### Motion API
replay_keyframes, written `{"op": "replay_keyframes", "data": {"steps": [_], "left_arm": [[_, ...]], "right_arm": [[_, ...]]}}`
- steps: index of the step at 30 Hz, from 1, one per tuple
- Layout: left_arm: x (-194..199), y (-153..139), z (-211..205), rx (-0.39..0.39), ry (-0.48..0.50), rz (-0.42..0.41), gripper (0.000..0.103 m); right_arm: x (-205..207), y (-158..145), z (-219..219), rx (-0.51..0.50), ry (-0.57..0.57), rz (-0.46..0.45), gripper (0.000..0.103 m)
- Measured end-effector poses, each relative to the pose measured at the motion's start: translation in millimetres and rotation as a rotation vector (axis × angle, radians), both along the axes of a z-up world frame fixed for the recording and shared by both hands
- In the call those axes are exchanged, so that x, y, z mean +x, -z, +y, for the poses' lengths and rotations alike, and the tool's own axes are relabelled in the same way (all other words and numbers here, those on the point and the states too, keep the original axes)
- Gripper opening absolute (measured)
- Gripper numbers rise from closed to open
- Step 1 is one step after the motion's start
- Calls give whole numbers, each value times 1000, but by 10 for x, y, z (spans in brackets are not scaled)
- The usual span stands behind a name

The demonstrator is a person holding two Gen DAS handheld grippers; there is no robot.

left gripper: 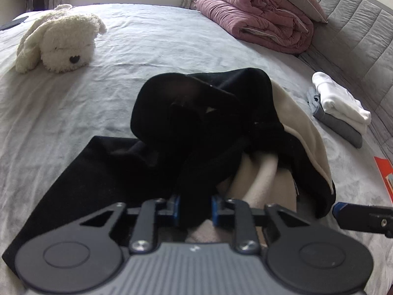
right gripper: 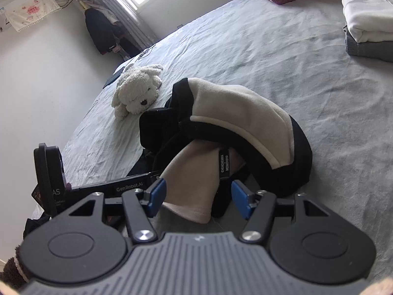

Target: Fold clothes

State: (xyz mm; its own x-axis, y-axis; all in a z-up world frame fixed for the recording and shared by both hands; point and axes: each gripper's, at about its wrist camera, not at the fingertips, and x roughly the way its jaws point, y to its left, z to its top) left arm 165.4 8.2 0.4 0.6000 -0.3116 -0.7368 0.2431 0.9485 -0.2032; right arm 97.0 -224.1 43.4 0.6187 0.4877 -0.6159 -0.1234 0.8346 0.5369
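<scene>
Bedsheet [left gripper: 172,39], pale grey and creased, covers the whole bed, and a grey padded headboard [left gripper: 356,32] runs along its far right edge. Rolled pink duvet [left gripper: 255,17] sits up by the headboard. Mid-bed lies the garment [left gripper: 196,123], a crumpled heap of black fabric with a cream fleece lining turned partly outward; one flat black panel spreads toward the near left corner. White plush dog [left gripper: 61,41] rests well apart on the far left, and a small stack of folded clothes [left gripper: 341,108], white over grey, sits near the headboard on the right.

Left hand-held gripper [left gripper: 195,209] has its blue pads drawn narrow on a fold of the black fabric at the heap's near edge, the cloth pinched between them. Right hand-held gripper [right gripper: 197,196] stands wide, its pads either side of a cream flap at the heap's near side without pressing it; a black label strip [right gripper: 224,163] hangs just beyond.
</scene>
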Motion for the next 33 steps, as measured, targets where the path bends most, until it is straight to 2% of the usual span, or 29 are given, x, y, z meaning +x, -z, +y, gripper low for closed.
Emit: {"op": "replay_keyframes", "data": {"steps": [4, 14, 16, 17, 20, 26, 27, 33], "left_arm": [[-144, -103, -60, 37, -2, -25, 11], [-593, -294, 91, -33, -69, 6, 9], [-704, -330, 107, -41, -72, 5, 9], [-752, -346, 114, -45, -73, 6, 9], [-890, -392, 123, -47, -77, 11, 9], [-1134, -481, 167, -64, -76, 27, 9], [-1181, -495, 166, -66, -71, 28, 9], [-1473, -561, 131, -71, -36, 29, 9]], "right_arm": [[54, 141, 13, -22, 11, 32, 63], [176, 401, 112, -67, 24, 34, 63], [154, 400, 143, -77, 7, 23, 45], [144, 399, 159, -81, -2, 18, 24], [76, 359, 185, -102, -19, 4, 13], [-144, 149, 14, -96, -9, -6, 10], [-192, 104, -24, -92, -8, -12, 6], [-473, -151, -182, -103, -28, -74, 6]]}}
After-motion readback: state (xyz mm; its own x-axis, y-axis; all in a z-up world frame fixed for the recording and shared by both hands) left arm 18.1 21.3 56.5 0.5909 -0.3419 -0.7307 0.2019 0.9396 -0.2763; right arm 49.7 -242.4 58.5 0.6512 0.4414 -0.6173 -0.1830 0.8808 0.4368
